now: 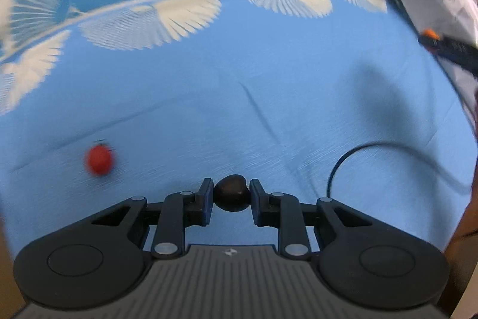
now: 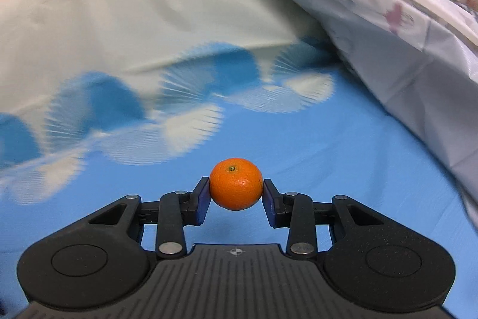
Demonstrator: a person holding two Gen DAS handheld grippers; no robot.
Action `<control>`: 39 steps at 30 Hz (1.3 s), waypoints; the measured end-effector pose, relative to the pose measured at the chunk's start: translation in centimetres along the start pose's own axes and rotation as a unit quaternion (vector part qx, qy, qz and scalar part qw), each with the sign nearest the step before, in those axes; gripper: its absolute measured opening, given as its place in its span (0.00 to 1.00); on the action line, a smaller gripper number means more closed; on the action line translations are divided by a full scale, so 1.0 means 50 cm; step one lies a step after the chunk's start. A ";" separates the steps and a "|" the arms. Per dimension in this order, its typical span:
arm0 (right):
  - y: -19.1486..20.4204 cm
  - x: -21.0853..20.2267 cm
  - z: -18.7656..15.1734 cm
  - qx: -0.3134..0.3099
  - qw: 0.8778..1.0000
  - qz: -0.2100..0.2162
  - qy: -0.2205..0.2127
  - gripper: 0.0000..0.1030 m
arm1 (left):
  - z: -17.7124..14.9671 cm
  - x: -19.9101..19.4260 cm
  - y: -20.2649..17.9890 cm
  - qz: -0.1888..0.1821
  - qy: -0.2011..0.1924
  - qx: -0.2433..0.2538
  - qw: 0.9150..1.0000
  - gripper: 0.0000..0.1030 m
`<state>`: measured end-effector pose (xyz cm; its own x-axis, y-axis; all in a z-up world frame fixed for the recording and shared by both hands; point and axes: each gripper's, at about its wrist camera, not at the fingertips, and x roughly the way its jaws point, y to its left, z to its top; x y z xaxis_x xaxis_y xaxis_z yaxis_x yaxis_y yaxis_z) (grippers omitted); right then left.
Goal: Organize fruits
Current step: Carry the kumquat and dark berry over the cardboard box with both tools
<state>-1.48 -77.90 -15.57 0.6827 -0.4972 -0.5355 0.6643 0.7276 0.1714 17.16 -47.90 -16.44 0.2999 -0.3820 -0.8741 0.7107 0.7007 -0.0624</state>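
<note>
Left wrist view first: the left gripper [image 1: 231, 195] has its two fingers clamped on a dark brown fruit [image 1: 231, 193], small and rounded, pinched right at the tips and looking held clear of the blue sheet [image 1: 239, 94], though that is hard to be sure of. Off to the left of the fingers and a little ahead, a small red fruit [image 1: 100, 160] lies loose on the cloth, blurred. To the right of the fingers a black cable [image 1: 337, 166] curls across the sheet. Over to the right wrist view: the right gripper [image 2: 236, 189] is closed on an orange mandarin [image 2: 236, 188], stem end facing up, squeezed between the blue pads [image 2: 202, 199]. Ahead of the fingers only sheet and a pale quilt [image 2: 403, 50]; no bowl or tray shows. This reads as the carry step, both fruits in hand. Next comes finding the drop spot, lowering gently, then parting the fingers. The red one looks still to collect.
</note>
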 end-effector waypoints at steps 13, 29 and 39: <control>0.355 -0.540 -0.092 -0.011 0.974 0.222 -0.043 0.37 | -0.236 -0.503 0.132 0.082 -0.062 -0.077 0.992 0.28; 0.640 -0.917 -0.225 -0.079 0.924 0.373 0.014 0.37 | -0.572 -0.849 0.261 0.125 -0.139 -0.180 0.966 0.28; 0.683 -0.987 -0.262 -0.146 0.909 0.391 -0.014 0.38 | -0.656 -0.891 0.284 0.142 -0.141 -0.223 0.954 0.28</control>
<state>-16.48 -22.34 5.88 0.9215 0.2163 -0.3225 -0.1332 0.9562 0.2606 -6.96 -1.17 5.83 0.6439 -0.2417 -0.7259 0.2522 0.9628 -0.0968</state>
